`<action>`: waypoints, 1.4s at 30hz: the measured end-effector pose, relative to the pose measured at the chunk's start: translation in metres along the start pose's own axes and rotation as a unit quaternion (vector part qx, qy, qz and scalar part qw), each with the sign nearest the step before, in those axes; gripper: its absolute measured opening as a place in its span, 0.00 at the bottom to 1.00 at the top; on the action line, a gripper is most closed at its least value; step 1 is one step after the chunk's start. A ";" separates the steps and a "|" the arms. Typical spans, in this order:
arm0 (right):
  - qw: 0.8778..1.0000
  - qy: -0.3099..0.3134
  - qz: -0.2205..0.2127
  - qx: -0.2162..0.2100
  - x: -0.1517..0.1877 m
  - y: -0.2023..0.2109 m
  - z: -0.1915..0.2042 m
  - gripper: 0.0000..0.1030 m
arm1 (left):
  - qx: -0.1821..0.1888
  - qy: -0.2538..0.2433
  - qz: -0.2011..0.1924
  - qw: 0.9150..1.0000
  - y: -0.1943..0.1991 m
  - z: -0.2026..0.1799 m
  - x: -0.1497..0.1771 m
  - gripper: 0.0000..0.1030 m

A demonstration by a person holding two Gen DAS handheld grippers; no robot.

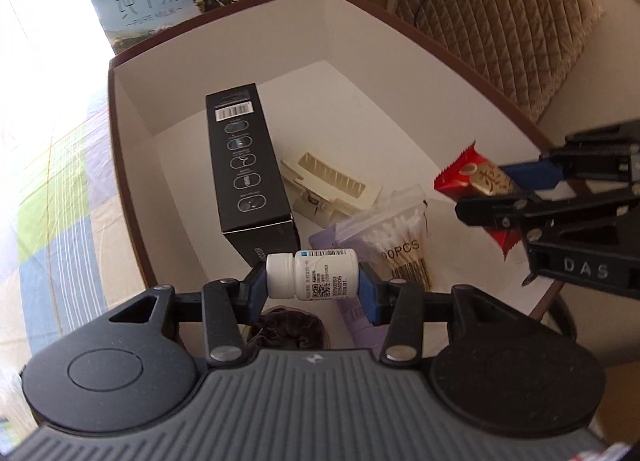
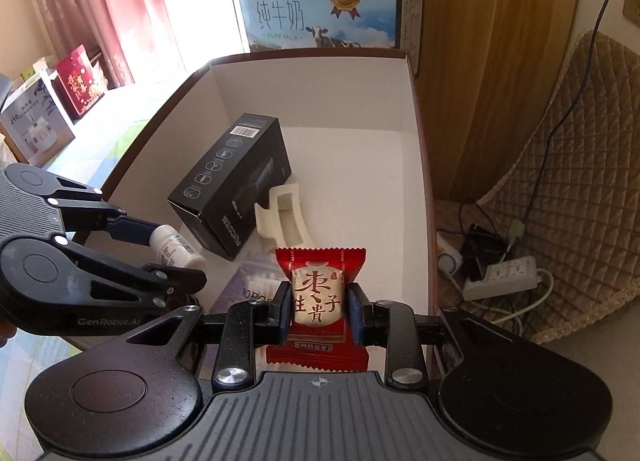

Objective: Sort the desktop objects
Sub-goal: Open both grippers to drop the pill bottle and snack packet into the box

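**Both grippers loaded above the open box**

The big white-lined box [image 2: 416, 165] with its brown rim stands open. Its far right floor lies bare, while the near left is crowded. A black carton [image 2: 232, 185] lies slanted along the left, a cream hair clip [image 1: 332, 185] touching it, a cotton swab bag [image 1: 400, 237] nearer. The left gripper [image 1: 314, 281] clamps a white pill bottle [image 1: 312, 275] sideways over the near edge. The right gripper [image 2: 318, 311] pinches a red candy packet [image 2: 320, 293] above the near right floor.
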State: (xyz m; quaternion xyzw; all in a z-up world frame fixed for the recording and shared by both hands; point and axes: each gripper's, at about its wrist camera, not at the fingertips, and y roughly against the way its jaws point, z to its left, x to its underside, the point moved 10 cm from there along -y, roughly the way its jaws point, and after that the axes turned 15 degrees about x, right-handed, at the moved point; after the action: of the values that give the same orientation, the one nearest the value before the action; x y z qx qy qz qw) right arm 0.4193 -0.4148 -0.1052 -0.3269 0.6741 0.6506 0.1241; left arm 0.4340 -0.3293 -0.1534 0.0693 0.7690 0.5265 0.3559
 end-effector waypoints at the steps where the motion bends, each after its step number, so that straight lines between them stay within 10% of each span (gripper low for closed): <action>1: 1.000 0.001 0.000 0.000 0.000 0.000 0.000 0.25 | -0.001 -0.005 0.003 1.000 -0.002 0.000 0.000 0.40; 29: 1.000 0.011 -0.017 0.004 -0.003 0.002 0.001 0.26 | -0.008 -0.015 -0.002 1.000 0.002 0.004 -0.003 0.61; 42: 0.999 -0.014 -0.041 -0.010 -0.001 0.023 0.003 0.85 | -0.012 -0.014 -0.050 0.999 0.035 0.003 -0.004 0.85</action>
State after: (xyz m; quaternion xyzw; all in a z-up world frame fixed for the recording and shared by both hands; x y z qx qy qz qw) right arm 0.4054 -0.4133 -0.0863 -0.3466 0.6519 0.6561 0.1566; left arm 0.4294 -0.3137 -0.1218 0.0332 0.7602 0.5162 0.3931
